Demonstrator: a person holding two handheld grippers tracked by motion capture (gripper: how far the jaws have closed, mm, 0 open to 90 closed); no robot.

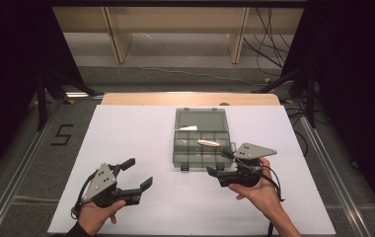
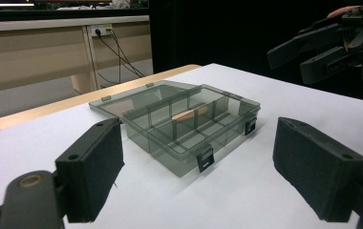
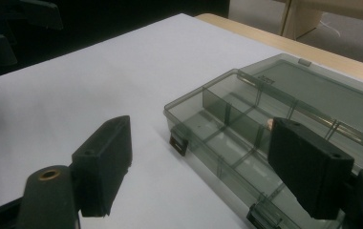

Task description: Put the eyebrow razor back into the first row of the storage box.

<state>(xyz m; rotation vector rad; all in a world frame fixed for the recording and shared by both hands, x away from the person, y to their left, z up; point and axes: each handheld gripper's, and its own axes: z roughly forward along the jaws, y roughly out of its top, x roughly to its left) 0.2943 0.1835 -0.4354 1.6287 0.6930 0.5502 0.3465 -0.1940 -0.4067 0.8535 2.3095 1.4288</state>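
A smoky clear compartment box [image 1: 179, 148] lies open in the middle of the white table, its lid [image 1: 200, 120] folded flat behind it. A small tan piece [image 1: 208, 143] rests in one middle compartment. My left gripper [image 1: 138, 173] is held open to the box's front left, apart from it, and looks at the box [image 2: 170, 149] and the tan piece [image 2: 189, 115] between its jaws. My right gripper [image 1: 218, 163] is open just off the box's front right corner. In the right gripper view one jaw overlaps the box [image 3: 189, 119] and hides most of the tan piece [image 3: 268, 125].
White sheet [image 1: 126, 133] covers the table, with wide bare room left and in front of the box. The wooden table edge [image 1: 190, 99] runs behind. Black stands and cables sit on the floor beyond. The right gripper [image 2: 313, 47] shows far off in the left gripper view.
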